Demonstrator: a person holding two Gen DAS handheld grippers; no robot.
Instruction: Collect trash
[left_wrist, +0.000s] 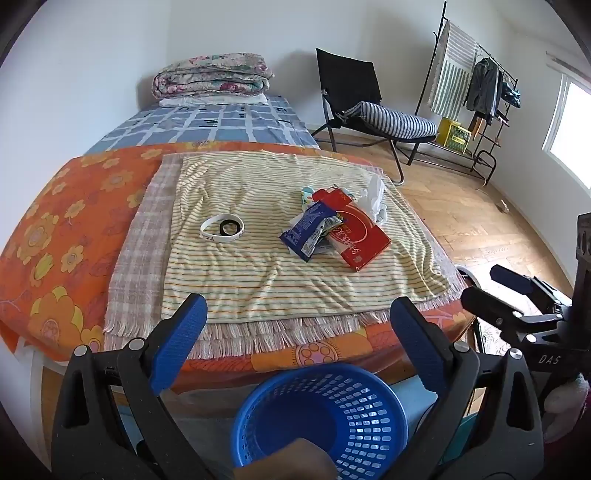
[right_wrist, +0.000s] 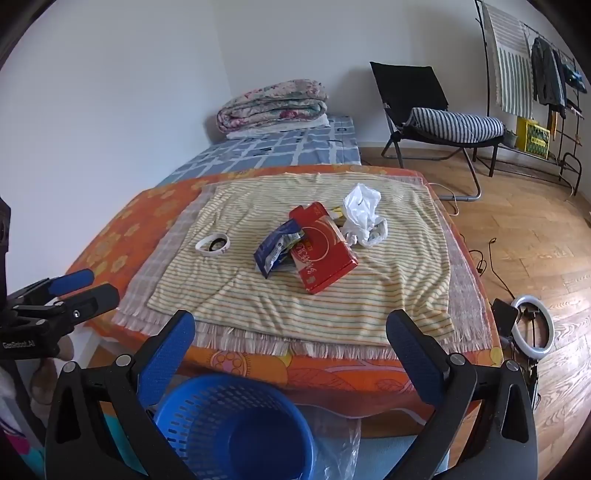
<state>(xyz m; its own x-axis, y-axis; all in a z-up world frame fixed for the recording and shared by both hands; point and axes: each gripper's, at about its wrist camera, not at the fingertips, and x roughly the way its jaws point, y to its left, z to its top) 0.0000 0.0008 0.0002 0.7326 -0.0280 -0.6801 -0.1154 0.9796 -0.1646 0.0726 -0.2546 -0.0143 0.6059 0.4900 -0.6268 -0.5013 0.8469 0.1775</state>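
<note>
Both grippers hovering short of the bed's near edge, tilted downward, holding nothing. Left gripper (left_wrist: 299, 328): blue-padded fingers (left_wrist: 177, 343) spread wide, with only air between them. Right gripper (right_wrist: 290, 343): fingers (right_wrist: 415, 362) likewise spread wide, nothing pinched.

On the bed (right_wrist: 122, 236), an orange floral cover; over it a fringed plaid cloth (left_wrist: 136, 258), and on top a yellow striped towel (right_wrist: 388, 295) reaching almost to the near edge.

Trash gathered in one heap around the middle of the towel, a little toward the right edge. A red carton (right_wrist: 325, 254) lying flat, one open flap pointing to the far end. A crumpled blue wrapper (right_wrist: 273, 251) touching the carton's left side, partly resting on it. A crumpled white plastic bag (right_wrist: 364, 218) just beside the carton's far right corner, toward the right edge of the bed. More small scraps tucked behind the carton, too hidden to name.

Well apart from the heap, toward the left edge of the towel: a white wristband (left_wrist: 222, 228) lying flat with a black ring (left_wrist: 229, 226) inside it.

Below the near edge, on the floor in front of the bed, a blue perforated plastic basket (right_wrist: 221, 417), open side up and seen between the fingers of each gripper. Something brown at its near rim in the left wrist view, not clear enough to name.

At the far end of the bed, a folded floral quilt (right_wrist: 273, 103) on a blue checked sheet.
</note>
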